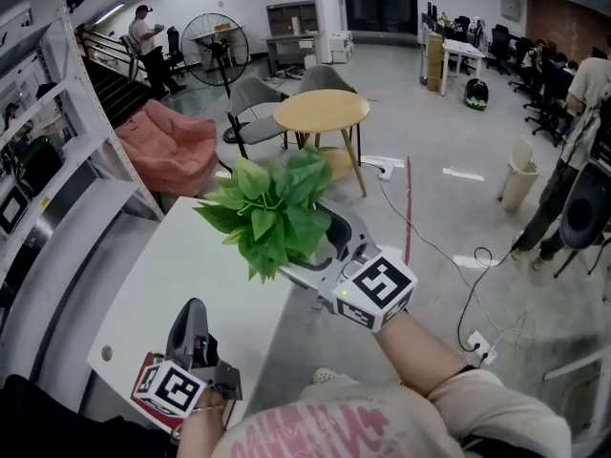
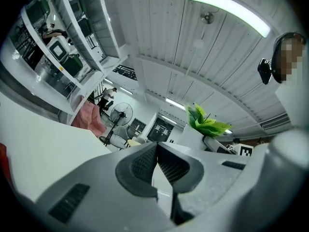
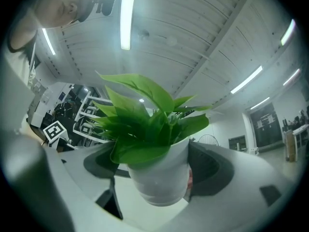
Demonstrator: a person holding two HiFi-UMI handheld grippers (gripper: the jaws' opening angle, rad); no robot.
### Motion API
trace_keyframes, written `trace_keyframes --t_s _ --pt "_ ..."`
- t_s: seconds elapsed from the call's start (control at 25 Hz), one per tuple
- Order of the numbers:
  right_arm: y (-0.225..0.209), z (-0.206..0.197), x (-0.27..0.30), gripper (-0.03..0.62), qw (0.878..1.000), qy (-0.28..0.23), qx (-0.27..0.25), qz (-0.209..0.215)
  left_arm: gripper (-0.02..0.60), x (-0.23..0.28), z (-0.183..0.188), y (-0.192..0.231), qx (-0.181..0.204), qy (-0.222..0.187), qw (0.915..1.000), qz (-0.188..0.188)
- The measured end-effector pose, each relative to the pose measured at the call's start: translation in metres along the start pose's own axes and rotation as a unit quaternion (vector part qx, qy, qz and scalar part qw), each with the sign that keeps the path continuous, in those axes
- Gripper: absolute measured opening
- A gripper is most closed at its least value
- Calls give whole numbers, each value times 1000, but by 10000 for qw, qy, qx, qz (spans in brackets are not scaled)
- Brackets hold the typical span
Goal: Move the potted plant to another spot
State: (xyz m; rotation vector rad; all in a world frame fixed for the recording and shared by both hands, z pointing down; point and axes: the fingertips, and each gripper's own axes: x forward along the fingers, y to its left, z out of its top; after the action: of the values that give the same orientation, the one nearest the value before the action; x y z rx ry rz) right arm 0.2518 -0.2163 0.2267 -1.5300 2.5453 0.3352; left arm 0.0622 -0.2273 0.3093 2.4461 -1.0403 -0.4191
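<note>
Pickup looks done: the right gripper [image 1: 320, 244] pinches the white pot of the potted plant [image 1: 267, 208] between its pads, holding it up over the far right edge of the white table [image 1: 172, 284]. Near the table's near edge, the left gripper [image 1: 191, 318] has its jaws pressed together on nothing. Setting the plant down at a new spot remains.

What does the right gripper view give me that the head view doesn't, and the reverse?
Only the right gripper view: the white pot, clamped between the fingers of the right gripper, with a ceiling light strip above. Only the head view: the white table, the left gripper by its near end, and the round wooden table beyond. Both: the plant's green leaves and the right gripper.
</note>
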Motion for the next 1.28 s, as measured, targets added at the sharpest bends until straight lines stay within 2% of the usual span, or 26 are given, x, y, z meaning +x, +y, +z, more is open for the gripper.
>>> trace_keyframes --t_s 0.12,0.32,0.72,1.0,1.28 --pt "-9 -13 12 449 10000 74 34 1 5 14 1 10 93 47 9999 34" --pt "-25 -35 22 449 9999 129 76 39 5 25 -11 24 21 49 9998 176" --pt "-49 -62 41 449 9998 -31 110 164 5 46 -14 45 137 -191 9992 317" --pt "-55 -93 51 449 9995 -45 262 192 5 51 -29 65 180 -159 9988 427" --pt "-60 -117 61 449 9991 101 325 261 5 54 -27 83 194 -273 9975 619"
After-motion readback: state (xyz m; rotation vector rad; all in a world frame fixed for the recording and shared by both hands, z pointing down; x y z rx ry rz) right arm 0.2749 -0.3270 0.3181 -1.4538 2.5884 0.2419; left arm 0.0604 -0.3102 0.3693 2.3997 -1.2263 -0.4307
